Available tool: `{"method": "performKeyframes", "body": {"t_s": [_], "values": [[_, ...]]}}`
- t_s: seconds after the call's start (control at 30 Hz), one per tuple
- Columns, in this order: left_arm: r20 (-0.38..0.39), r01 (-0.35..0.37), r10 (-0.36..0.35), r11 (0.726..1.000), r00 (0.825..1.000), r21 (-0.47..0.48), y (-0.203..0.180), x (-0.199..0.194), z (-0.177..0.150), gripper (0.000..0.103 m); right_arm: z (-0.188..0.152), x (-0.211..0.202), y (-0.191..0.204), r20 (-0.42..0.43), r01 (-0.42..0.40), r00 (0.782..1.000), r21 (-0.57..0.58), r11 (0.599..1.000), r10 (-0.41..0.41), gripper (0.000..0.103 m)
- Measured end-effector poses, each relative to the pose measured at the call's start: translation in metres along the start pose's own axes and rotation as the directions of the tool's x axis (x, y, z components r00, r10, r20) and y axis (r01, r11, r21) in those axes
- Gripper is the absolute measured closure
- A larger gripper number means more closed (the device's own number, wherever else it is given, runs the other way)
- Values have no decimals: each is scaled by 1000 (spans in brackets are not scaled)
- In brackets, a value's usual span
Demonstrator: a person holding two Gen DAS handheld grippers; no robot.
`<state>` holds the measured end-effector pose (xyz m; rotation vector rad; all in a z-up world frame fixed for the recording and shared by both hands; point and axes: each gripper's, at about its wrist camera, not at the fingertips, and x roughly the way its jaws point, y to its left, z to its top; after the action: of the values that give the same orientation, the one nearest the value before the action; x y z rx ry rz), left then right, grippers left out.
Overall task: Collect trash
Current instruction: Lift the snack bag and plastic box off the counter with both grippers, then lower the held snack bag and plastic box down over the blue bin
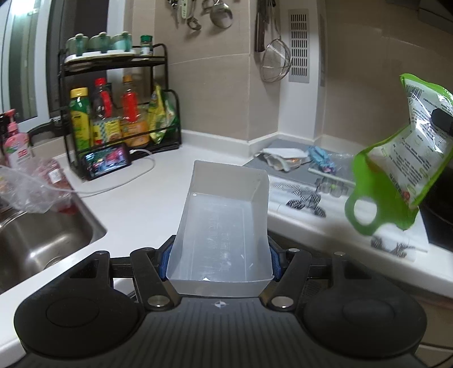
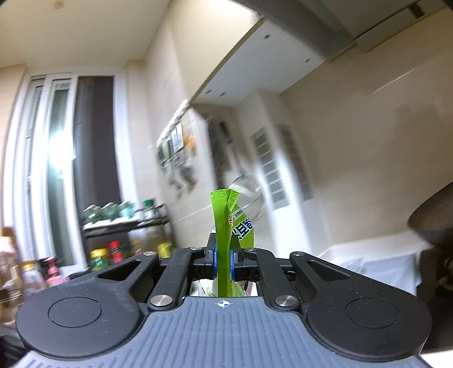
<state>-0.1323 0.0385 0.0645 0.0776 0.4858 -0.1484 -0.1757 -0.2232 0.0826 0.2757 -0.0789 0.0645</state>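
My left gripper [image 1: 220,259] is shut on a clear plastic tray [image 1: 223,226], an empty rectangular food container held over the white counter [image 1: 136,203]. At the right of the left wrist view a green and white printed bag [image 1: 402,167] with a cut-out handle hangs in the air, pinched by the dark right gripper behind it. In the right wrist view my right gripper [image 2: 223,259] is shut on that green bag [image 2: 225,226], which stands edge-on between the blue pads. More crumpled wrappers [image 1: 283,158] and a blue wrapper [image 1: 321,157] lie on the grey mat at the back.
A steel sink [image 1: 42,243] is at the left with a plastic bag [image 1: 31,186] on its rim. A black rack of bottles [image 1: 119,113], a phone [image 1: 107,161] with its cable, hanging utensils [image 1: 215,14] and a black pot [image 1: 438,215] at the right ring the counter.
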Motion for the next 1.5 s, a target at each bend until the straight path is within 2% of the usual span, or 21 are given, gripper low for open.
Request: {"method": "performKeyframes", "body": {"t_s": [0.17,0.3,0.43,0.6,0.7,0.97,1.5], "values": [[-46,-27,27,1000,999,-11,9,-2,-21,36,-22,-7,22,-121,-74,990,16,997,76,95],[-85,-60,57,998,995,-23,16,0,-39,36,-49,-5,35,-237,-95,966,44,995,102,95],[-115,-84,80,996,990,-30,19,4,-55,36,-73,0,39,-351,-84,931,55,995,98,95],[-159,-96,89,995,983,-34,17,11,-72,36,-106,7,53,-506,-86,861,-28,996,60,95],[-191,-99,93,995,977,-21,15,18,-80,36,-115,11,53,-547,-68,836,-17,998,48,95],[-238,-86,80,996,968,-15,12,28,-88,36,-119,14,54,-569,-64,821,-21,998,40,95],[-260,-88,81,996,962,-15,12,36,-87,36,-125,22,48,-591,-48,806,-15,999,30,95]]}}
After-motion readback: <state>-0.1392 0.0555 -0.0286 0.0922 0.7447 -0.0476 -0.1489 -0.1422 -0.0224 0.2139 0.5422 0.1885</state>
